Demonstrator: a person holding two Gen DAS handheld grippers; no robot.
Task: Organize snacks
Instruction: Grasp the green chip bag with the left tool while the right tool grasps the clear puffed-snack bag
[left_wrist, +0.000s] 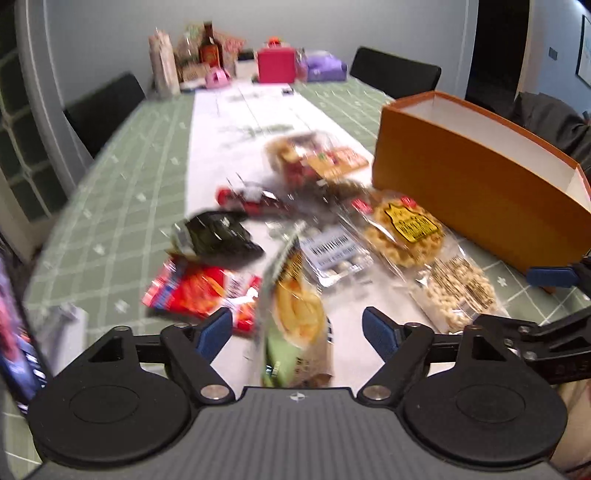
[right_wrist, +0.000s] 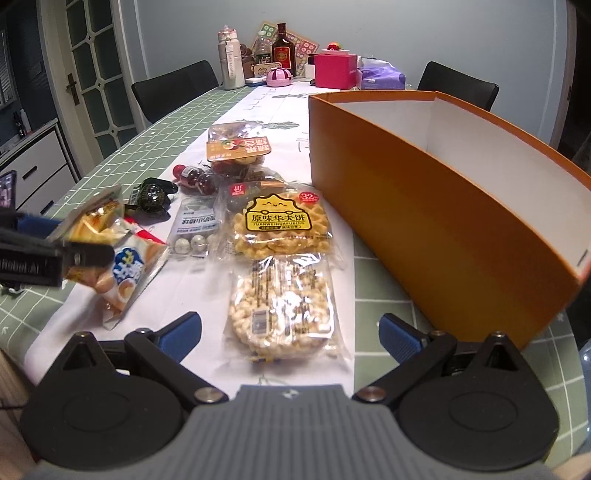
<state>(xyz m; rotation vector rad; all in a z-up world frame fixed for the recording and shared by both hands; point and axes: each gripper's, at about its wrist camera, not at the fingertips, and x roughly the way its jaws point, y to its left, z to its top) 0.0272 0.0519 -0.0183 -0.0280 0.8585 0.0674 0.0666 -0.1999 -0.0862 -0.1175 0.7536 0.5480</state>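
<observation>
My left gripper (left_wrist: 297, 330) is open wide, and a snack bag of yellow pieces (left_wrist: 295, 314) stands tilted between its blue pads without touching either. In the right wrist view the same bag (right_wrist: 125, 273) leans at the left with the left gripper (right_wrist: 66, 240) around it. My right gripper (right_wrist: 291, 332) is open too, and a clear packet of puffed rice cakes (right_wrist: 280, 310) lies flat on the table between its fingertips, untouched. The open orange box (right_wrist: 424, 221) stands just right of it, and a waffle packet (right_wrist: 280, 225) lies beyond.
More snacks lie on the white runner: a red bag (left_wrist: 199, 291), a dark packet (right_wrist: 151, 195), a packet of white balls (right_wrist: 195, 229), red fruits (right_wrist: 195, 177), a clear tub (right_wrist: 236, 147). Bottles, a pink box (right_wrist: 336, 70) and black chairs sit at the far end.
</observation>
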